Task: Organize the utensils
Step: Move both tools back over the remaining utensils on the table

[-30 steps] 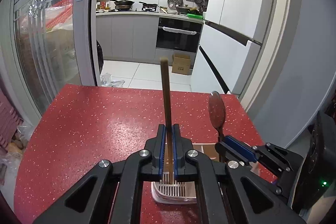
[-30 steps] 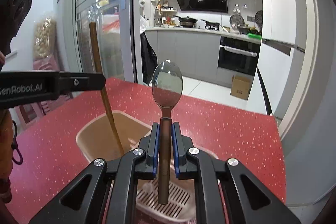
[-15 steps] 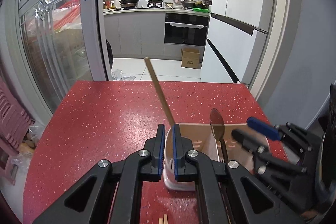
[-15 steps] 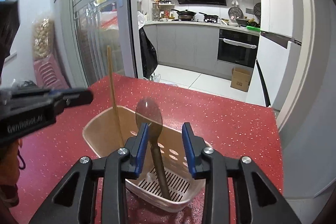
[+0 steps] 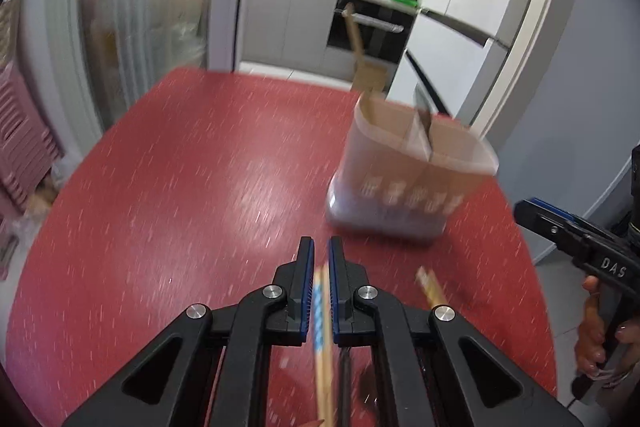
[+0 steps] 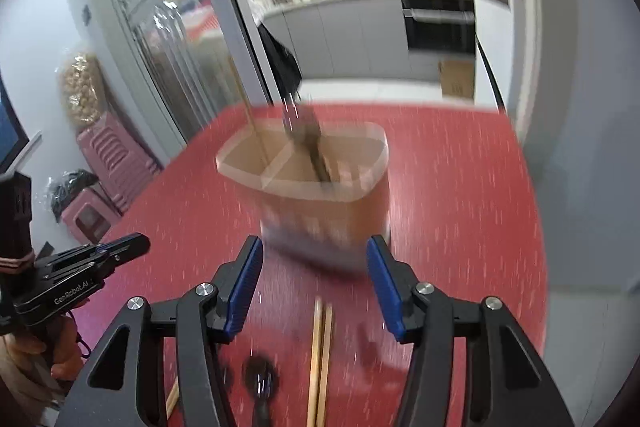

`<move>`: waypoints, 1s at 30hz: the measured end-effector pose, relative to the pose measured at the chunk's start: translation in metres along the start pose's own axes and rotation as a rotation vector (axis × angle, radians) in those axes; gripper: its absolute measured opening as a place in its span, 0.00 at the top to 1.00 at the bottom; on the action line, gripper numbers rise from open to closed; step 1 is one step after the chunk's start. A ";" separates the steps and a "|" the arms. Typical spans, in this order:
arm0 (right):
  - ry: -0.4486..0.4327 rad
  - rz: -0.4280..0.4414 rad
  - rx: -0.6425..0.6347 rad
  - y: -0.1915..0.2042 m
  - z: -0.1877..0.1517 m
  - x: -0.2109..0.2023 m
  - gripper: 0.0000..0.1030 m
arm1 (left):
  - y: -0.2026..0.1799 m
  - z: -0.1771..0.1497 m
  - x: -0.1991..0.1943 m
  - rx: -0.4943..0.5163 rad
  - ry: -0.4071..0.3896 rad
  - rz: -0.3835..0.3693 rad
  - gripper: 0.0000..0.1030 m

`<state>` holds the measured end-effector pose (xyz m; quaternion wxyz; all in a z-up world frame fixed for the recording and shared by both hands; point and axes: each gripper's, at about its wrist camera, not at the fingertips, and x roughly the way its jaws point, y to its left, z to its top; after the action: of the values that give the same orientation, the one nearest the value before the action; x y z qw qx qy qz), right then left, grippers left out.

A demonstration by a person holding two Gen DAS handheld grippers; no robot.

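A beige utensil holder (image 5: pixel 408 179) (image 6: pixel 320 195) stands on the red table (image 5: pixel 180 187). In it a wooden chopstick (image 5: pixel 354 35) (image 6: pixel 244 99) and a dark-handled spoon (image 5: pixel 426 123) (image 6: pixel 310 143) stand leaning. My left gripper (image 5: pixel 318 247) is back from the holder, low over the table and shut; patterned chopsticks (image 5: pixel 322 311) on the table show through the slit between its fingers. The jaws of my right gripper (image 6: pixel 314 243) are opening, with nothing between them. Under it lie a pair of chopsticks (image 6: pixel 320 347) and a dark spoon (image 6: pixel 260 379).
Another chopstick end (image 5: pixel 428 287) lies right of my left gripper. A hand (image 5: pixel 592 339) holds the right gripper at the table's right edge. Glass sliding doors (image 6: pixel 168 39) and pink stools (image 6: pixel 108 163) stand left, white cabinets (image 5: pixel 480 7) right.
Both grippers pulled back from the holder. The right jaws spread and left the spoon standing in it. The left gripper left the chopstick in the holder and sank towards the chopsticks lying on the table.
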<state>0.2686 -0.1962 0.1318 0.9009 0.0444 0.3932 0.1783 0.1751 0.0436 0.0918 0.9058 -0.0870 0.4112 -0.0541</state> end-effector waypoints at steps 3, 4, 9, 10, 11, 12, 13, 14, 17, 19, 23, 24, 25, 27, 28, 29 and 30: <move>0.066 -0.026 0.039 -0.005 -0.028 0.001 0.44 | 0.009 -0.029 0.000 -0.031 0.046 0.004 0.51; 0.088 -0.033 0.047 -0.007 -0.038 0.001 0.44 | 0.010 -0.036 0.000 -0.035 0.058 0.005 0.00; 0.157 -0.057 0.074 -0.013 -0.078 -0.001 0.28 | 0.014 -0.073 0.020 -0.021 0.107 0.027 0.00; 0.167 -0.061 0.081 -0.015 -0.085 -0.002 0.28 | 0.015 -0.078 0.025 -0.015 0.114 0.044 0.00; 0.182 -0.069 0.087 -0.016 -0.093 -0.002 0.28 | 0.015 -0.085 0.032 -0.008 0.124 0.067 0.00; 0.192 -0.075 0.089 -0.016 -0.099 -0.002 0.28 | 0.017 -0.091 0.039 -0.003 0.135 0.088 0.00; 0.202 -0.083 0.091 -0.017 -0.104 -0.001 0.28 | 0.018 -0.095 0.043 -0.003 0.141 0.098 0.00; 0.211 -0.093 0.092 -0.017 -0.109 0.000 0.28 | 0.019 -0.098 0.051 -0.005 0.150 0.108 0.00; 0.242 -0.119 0.094 -0.018 -0.121 0.002 0.28 | 0.022 -0.106 0.069 -0.003 0.174 0.130 0.00; 0.257 -0.130 0.097 -0.018 -0.125 0.003 0.28 | 0.023 -0.109 0.075 0.003 0.172 0.146 0.00; 0.271 -0.143 0.093 -0.016 -0.128 0.004 0.28 | 0.015 -0.111 0.087 0.027 0.174 0.165 0.00; 0.273 -0.144 0.091 -0.014 -0.127 0.006 0.28 | 0.014 -0.111 0.090 0.030 0.175 0.164 0.00; 0.273 -0.147 0.088 -0.014 -0.127 0.006 0.28 | 0.014 -0.113 0.092 0.035 0.175 0.167 0.00; 0.275 -0.154 0.083 -0.014 -0.127 0.007 0.28 | 0.013 -0.115 0.100 0.043 0.180 0.183 0.00; 0.277 -0.159 0.081 -0.013 -0.127 0.007 0.28 | 0.014 -0.117 0.102 0.041 0.181 0.187 0.00; 0.279 -0.163 0.080 -0.013 -0.127 0.008 0.28 | 0.013 -0.116 0.105 0.036 0.183 0.186 0.00; 0.281 -0.168 0.078 -0.012 -0.126 0.009 0.28 | 0.013 -0.117 0.108 0.029 0.187 0.184 0.00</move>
<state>0.1864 -0.2122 0.0363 0.8465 0.0211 0.5241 0.0915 0.1583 0.0247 -0.0657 0.8658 -0.0306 0.4992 0.0153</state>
